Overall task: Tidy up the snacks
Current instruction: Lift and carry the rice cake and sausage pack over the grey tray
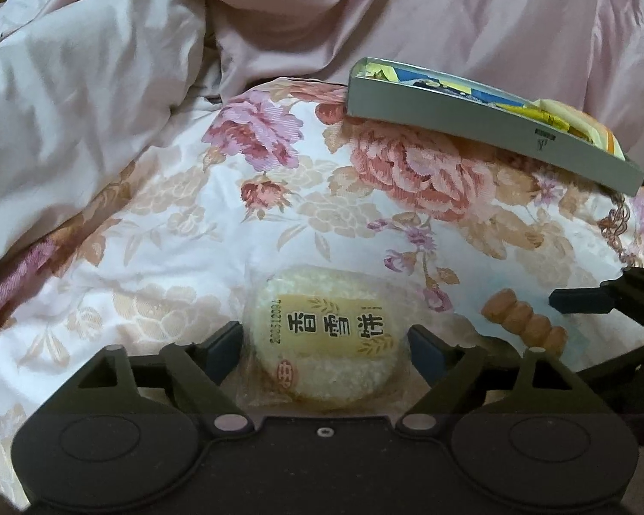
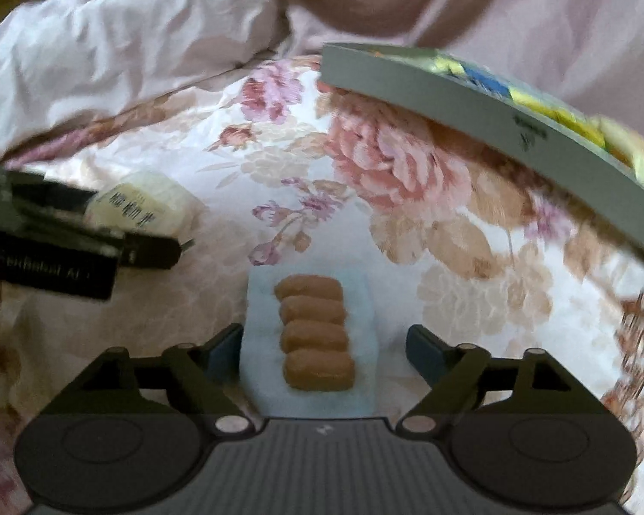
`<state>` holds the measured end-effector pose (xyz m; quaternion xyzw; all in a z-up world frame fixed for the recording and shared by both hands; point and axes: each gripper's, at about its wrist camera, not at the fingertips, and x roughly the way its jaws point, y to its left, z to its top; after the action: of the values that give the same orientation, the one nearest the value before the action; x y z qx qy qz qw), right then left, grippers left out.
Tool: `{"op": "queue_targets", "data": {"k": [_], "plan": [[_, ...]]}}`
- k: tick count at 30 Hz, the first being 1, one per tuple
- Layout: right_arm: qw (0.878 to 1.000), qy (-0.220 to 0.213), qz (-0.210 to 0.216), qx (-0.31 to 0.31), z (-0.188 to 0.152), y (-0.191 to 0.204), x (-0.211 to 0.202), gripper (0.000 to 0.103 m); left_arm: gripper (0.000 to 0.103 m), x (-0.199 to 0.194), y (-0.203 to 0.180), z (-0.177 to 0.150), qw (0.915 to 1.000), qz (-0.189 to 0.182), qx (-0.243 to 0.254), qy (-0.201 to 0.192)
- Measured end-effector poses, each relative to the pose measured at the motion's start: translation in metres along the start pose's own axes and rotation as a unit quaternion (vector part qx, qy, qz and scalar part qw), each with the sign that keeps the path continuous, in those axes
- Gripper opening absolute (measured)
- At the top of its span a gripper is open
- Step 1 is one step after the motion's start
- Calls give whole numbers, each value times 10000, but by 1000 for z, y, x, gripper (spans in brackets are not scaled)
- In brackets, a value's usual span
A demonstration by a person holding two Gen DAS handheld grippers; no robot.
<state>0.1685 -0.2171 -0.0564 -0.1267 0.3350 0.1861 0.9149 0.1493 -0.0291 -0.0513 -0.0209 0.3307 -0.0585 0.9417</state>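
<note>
Holding colourful snack packets, grey tray (image 1: 472, 113) sits beyond both released tongs (image 1: 324, 352) (image 2: 324, 354).

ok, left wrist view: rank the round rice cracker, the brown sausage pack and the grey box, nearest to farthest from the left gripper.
1. Round rice cracker: between the fingers of the left gripper, centre.
2. Brown sausage pack: to the right on the floral bedspread, by the right gripper.
3. Grey box: far off, upper right, already holding snacks.
</note>
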Motion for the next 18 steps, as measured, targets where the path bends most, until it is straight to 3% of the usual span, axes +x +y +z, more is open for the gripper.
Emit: {"op": "queue_targets", "data": {"k": [6,8,12,18], "plan": [[9999,-52,36,87,-2,0,2,88,89,5,-5,0,9998,127,174,21],[9999,-50,79,123,-3,-1,2,84,85,5,-6,0,9997,180,181,7],[9996,-74,232,106,-3,4,-1,64,74,4,-5,0,9996,215,160,-32],[9997,-172,127,-86,-4,11,-2,62,72,2,-5,-1,9996,191,175,-66]]}}
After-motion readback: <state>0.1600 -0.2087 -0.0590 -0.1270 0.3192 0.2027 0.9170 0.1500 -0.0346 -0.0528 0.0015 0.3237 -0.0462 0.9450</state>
